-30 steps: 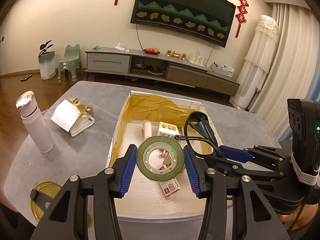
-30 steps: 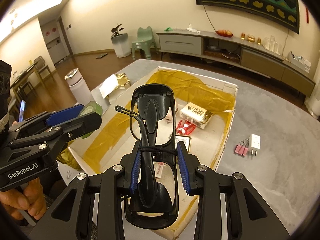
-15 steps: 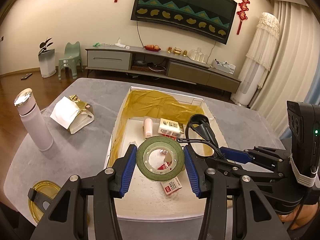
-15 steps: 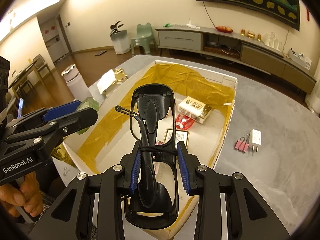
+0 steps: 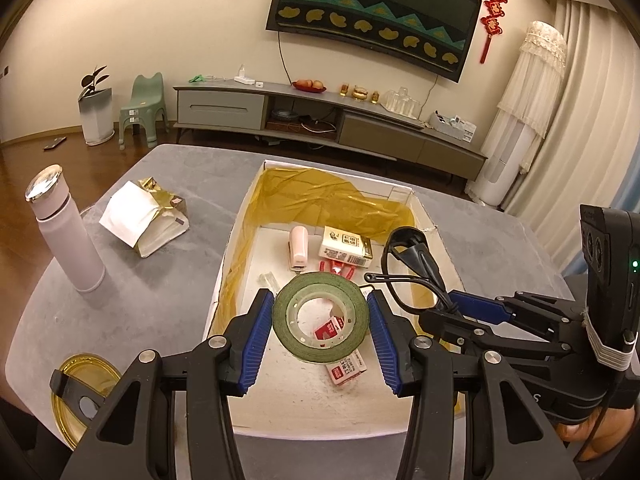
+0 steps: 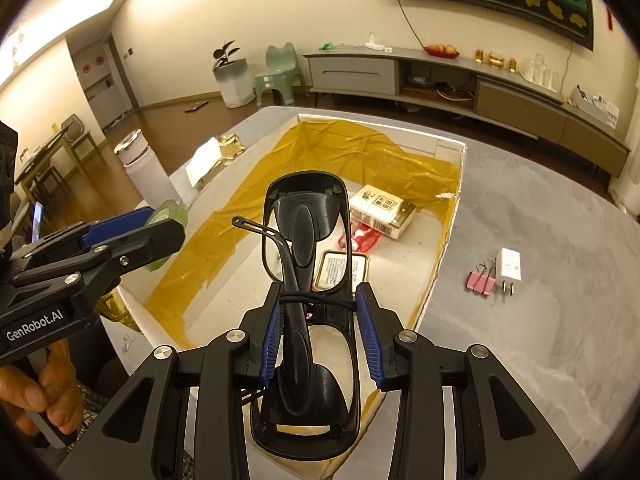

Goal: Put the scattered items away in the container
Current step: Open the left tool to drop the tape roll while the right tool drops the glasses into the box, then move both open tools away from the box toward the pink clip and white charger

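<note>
My left gripper (image 5: 320, 322) is shut on a green tape roll (image 5: 320, 292) and holds it above the near half of a white cardboard box (image 5: 332, 170) lined with yellow film. My right gripper (image 6: 320, 332) is shut on folded black glasses (image 6: 306, 220), held over the box's near right corner (image 6: 440, 140). In the left wrist view the glasses (image 5: 412, 256) hang just right of the tape. In the box lie a pink stapler (image 5: 298, 248), a white carton (image 5: 346, 246), a flat tin (image 6: 340, 270) and small red packets (image 5: 346, 370).
On the grey table right of the box lie pink binder clips (image 6: 480, 282) and a white plug (image 6: 509, 266). Left of the box stand a pink bottle (image 5: 66, 236), a gold and white packet (image 5: 144, 216) and a gold lid (image 5: 80, 396). A hand (image 6: 36, 396) grips the left tool.
Both grippers have shifted slightly over the box, so its contents sit higher in both views. Each keeps its hold: tape in the left, glasses in the right.
</note>
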The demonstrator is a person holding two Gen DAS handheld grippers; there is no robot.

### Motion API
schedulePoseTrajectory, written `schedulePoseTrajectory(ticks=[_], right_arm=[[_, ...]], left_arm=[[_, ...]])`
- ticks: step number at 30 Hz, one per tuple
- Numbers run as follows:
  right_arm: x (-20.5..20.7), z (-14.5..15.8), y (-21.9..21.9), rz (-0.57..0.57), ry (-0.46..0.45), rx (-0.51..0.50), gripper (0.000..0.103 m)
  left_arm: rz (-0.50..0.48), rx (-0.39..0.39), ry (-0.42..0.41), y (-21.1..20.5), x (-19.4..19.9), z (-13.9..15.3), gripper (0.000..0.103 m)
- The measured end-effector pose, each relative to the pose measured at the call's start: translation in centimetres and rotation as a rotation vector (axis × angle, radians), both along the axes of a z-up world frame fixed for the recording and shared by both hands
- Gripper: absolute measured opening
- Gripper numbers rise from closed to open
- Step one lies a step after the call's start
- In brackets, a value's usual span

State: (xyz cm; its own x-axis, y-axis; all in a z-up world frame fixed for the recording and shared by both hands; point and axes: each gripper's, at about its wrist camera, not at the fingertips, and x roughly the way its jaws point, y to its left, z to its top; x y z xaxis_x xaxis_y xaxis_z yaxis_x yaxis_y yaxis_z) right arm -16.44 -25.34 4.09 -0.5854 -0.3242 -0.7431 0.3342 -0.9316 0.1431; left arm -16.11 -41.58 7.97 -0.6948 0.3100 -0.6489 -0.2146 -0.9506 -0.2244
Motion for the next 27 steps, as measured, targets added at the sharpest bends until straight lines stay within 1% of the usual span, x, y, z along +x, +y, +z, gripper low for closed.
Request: schedulePoseTrajectory(ticks=[4, 5, 7, 9, 10, 14, 20, 27], right_arm=[[0.1, -0.1, 0.2, 0.001, -0.006, -0.004, 0.039], [0.1, -0.1, 0.2, 0.002, -0.009, -0.007, 0.039], [0.2, -0.2, 0.3, 0.005, -0.016, -0.017, 0.04], [0.3, -0.2, 0.3, 0.011, -0.023, -0.031, 0.042], [0.4, -0.2, 0.3, 0.014, -0.024, -0.036, 0.043], [0.8, 0.2, 0.5, 0.016, -0.008, -0.044, 0.045], [1.1, 1.1, 0.9, 0.021, 0.003, -0.067, 0.046], [1.9, 1.4, 2.5, 0.055, 0.011, -0.108, 0.046]], left_arm=[[0.018, 0.021, -0.008, -0.5, -0.1, 0.0, 0.051], [0.022, 0.024, -0.009, -0.6, -0.1, 0.0, 0.053], [0.025, 0.032, -0.01, -0.8, -0.1, 0.0, 0.06], [0.025, 0.034, -0.017, -0.8, -0.2, -0.2, 0.062], [0.024, 0.032, -0.02, -0.7, -0.2, -0.2, 0.062], [0.016, 0.028, -0.021, -0.4, -0.3, -0.2, 0.062], [0.005, 0.026, -0.019, 0.0, -0.4, -0.1, 0.063], [-0.011, 0.024, 0.008, 1.0, 0.1, 0.8, 0.062]])
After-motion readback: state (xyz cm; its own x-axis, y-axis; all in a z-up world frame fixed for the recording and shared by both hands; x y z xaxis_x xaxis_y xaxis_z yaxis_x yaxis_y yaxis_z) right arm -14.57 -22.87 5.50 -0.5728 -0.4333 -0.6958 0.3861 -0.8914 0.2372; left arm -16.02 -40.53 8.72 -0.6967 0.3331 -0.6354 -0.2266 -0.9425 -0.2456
